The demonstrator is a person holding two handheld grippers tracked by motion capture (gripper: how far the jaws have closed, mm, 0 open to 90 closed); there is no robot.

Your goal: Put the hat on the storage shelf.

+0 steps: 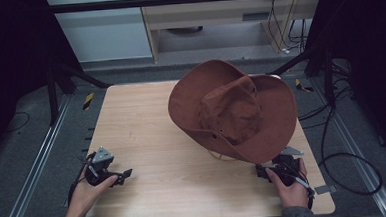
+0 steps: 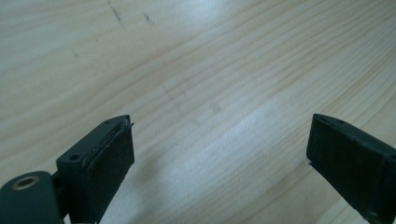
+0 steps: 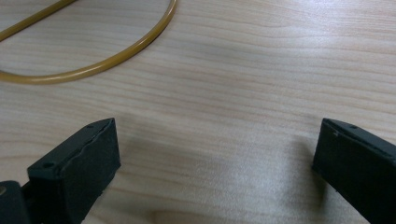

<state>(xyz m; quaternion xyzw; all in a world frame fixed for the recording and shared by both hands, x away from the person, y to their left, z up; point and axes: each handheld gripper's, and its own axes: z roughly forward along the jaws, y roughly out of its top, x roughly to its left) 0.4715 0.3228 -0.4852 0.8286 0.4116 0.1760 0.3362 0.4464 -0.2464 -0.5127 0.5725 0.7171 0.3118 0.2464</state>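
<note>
A brown cowboy hat (image 1: pixel 233 110) lies on the wooden table (image 1: pixel 147 136) toward its far right corner, its yellow chin cord (image 3: pixel 100 63) looping out over the wood. The left gripper (image 1: pixel 126 174) rests near the near left corner, the right gripper (image 1: pixel 260 171) near the near edge just beside the hat brim; both have jaws spread wide, holding nothing

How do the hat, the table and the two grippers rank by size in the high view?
1. Table
2. Hat
3. Left gripper and right gripper: alike, so unranked.
</note>
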